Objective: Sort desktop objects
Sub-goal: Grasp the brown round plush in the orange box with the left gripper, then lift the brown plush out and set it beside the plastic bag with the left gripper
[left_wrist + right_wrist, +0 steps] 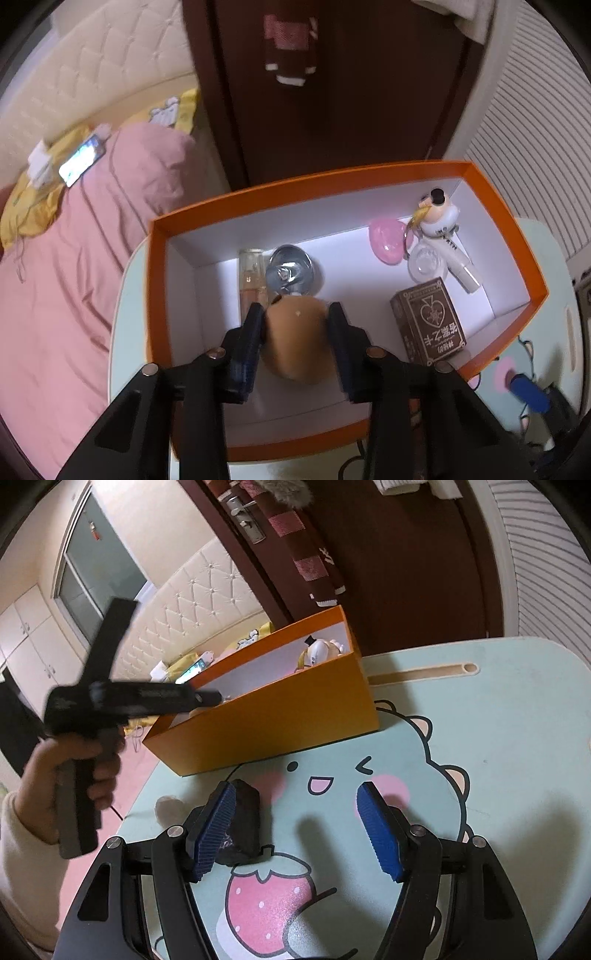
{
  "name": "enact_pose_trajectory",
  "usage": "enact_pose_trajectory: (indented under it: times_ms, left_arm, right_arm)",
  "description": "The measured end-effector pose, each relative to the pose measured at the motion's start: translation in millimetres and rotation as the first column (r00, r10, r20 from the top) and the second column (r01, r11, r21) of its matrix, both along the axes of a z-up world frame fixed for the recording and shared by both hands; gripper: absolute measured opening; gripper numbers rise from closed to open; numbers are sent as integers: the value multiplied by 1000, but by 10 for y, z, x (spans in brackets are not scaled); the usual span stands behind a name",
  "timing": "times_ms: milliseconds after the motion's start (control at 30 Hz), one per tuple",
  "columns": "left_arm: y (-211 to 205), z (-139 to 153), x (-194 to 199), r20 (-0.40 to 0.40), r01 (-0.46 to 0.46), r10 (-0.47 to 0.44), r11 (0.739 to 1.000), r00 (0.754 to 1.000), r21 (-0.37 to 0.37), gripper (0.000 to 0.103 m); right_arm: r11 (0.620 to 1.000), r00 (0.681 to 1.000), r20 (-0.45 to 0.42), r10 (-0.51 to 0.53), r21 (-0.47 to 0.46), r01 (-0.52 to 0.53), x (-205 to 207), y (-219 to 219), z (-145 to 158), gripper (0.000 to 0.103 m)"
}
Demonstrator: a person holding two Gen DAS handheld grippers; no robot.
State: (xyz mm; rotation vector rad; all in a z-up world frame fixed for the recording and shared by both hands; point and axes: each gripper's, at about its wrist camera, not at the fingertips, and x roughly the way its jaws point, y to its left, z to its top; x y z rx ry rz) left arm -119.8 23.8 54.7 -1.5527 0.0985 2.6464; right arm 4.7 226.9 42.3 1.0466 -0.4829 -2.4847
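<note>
In the left wrist view my left gripper [295, 314] is shut on a brown egg-shaped object [295, 343], held above the inside of an orange box [159, 258] with a white lining. The box holds a brown card pack [428, 321], a pink shell-like piece [388, 240], a white figure [439, 218], a shiny silver cup-like item [290, 271] and a clear tube [251, 280]. In the right wrist view my right gripper [295, 794] stands open low over the table. A black lumpy object [245, 819] lies just inside its left finger [214, 830], not gripped.
The orange box [266, 716] stands on a mint table mat [498, 709] with a cartoon dinosaur print. A person's hand [85, 768] holds the left gripper's handle at the left. A pink-covered bed [74, 277] with a phone [81, 162] lies beyond the table's left edge; a dark door stands behind.
</note>
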Motion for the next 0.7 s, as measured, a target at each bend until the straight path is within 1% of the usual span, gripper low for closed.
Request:
enact_pose_trajectory:
  times_ms: [33, 167, 300, 433, 533, 567, 700]
  left_arm:
    - [-12, 13, 3, -3, 1, -1, 1000, 1000, 12, 30]
    - [-85, 72, 51, -28, 3, -1, 998, 1000, 60, 28]
    - [-184, 263, 173, -96, 10, 5, 988, 995, 152, 28]
    - [-219, 600, 475, -189, 61, -15, 969, 982, 239, 28]
    - [-231, 717, 731, -226, 101, -37, 955, 973, 280, 28]
    - [-231, 724, 818, -234, 111, -43, 951, 971, 288, 28]
    - [-203, 586, 1179, -245, 136, -63, 946, 967, 295, 29]
  right_arm:
    - [1000, 1000, 7, -3, -12, 3, -9, 16, -5, 69]
    - [999, 999, 30, -11, -41, 12, -39, 60, -31, 69]
    - [999, 999, 31, -11, -38, 12, -52, 48, -36, 69]
    - [1000, 1000, 15, -1, -13, 2, -25, 1, -33, 69]
    - [1000, 1000, 5, 3, 5, -4, -7, -29, -35, 69]
    - [1000, 1000, 2, 4, 9, -4, -3, -36, -38, 69]
    - [1000, 1000, 6, -2, 9, 2, -12, -29, -59, 69]
